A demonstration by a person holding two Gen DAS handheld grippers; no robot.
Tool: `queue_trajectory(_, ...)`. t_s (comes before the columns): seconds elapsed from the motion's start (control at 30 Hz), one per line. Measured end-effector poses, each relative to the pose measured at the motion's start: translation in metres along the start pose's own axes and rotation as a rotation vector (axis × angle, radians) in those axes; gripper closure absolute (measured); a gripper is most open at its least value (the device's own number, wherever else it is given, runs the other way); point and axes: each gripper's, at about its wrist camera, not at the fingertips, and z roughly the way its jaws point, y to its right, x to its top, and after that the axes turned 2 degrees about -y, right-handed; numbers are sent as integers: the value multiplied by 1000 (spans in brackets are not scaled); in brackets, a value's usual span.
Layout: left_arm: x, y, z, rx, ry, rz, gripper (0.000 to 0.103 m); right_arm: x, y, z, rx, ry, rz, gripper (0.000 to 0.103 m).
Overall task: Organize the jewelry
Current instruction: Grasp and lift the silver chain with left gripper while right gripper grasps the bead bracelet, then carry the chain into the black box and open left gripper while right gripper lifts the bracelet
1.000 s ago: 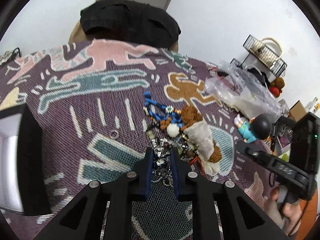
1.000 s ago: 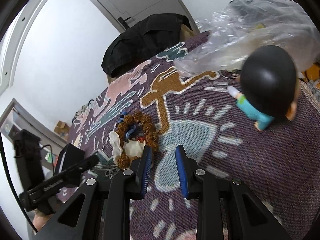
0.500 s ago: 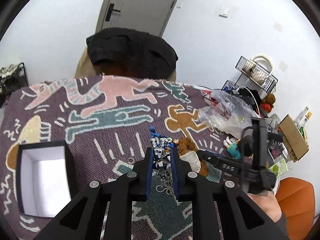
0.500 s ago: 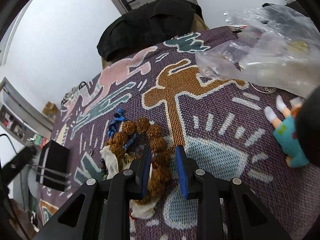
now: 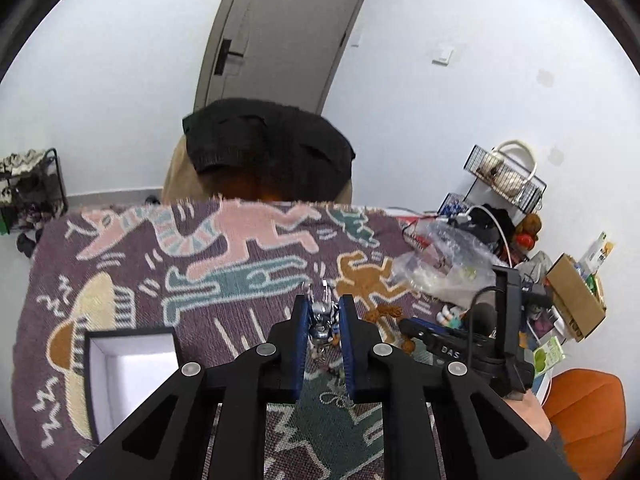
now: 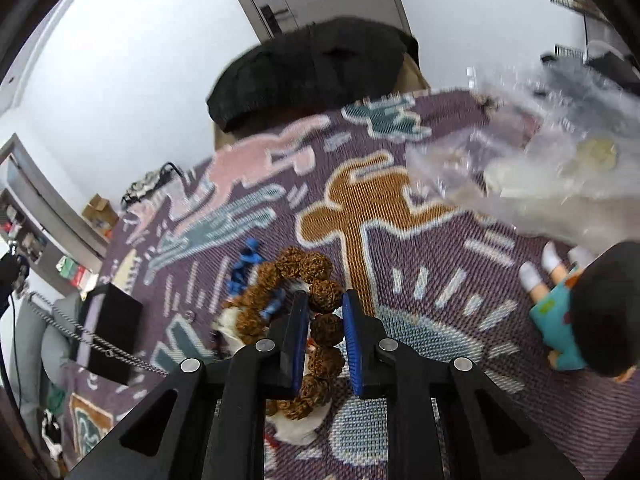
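My left tongs [image 5: 324,322] clench the silver chain [image 5: 322,320]; my right tongs [image 6: 325,316], closing, straddle the brown beads [image 6: 326,330]. Tangled strands could drag everything.

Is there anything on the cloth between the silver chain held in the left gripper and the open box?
Nothing visible. The left gripper holds the silver chain above the cloth, and only bare cloth lies between it and the open box at lower left.

A silver chain piece [image 5: 322,322] hangs lifted above the cloth; a brown knobbly-bead bracelet [image 6: 308,308] lies looped.
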Motion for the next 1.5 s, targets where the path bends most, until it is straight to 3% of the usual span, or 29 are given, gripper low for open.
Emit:
queue_trajectory(0.37, 27, 12, -49, 16, 99, 45, 89, 21, -38, -67, 17, 138, -78, 85)
queue_trajectory(0.43, 31, 14, -57, 23, 114, 51, 89, 24, -46, -78, 26, 165, -96, 101)
queue_trajectory(0.7, 54, 19, -96, 39, 188, 73, 89, 37, -81, -122, 25, 241, -176, 102)
queue_trajectory(0.8, 59, 24, -108, 47, 205, 90, 89, 39, -78, -114, -45, 198, -144, 102)
queue_trajectory(1.23, 77, 23, -135, 95, 252, 119, 89, 11, -6, 4, -86, -108, 11, 100)
queue_trajectory(1.33, 86, 22, -144, 115, 269, 122, 89, 5, 0, 20, -90, -149, 23, 89)
queue_trajectory(1.4, 93, 22, -151, 128, 283, 126, 89, 2, 1, 29, -96, -164, 24, 71)
queue_trajectory(1.5, 102, 23, -164, 142, 309, 132, 89, 1, 1, 37, -85, -169, 31, 70)
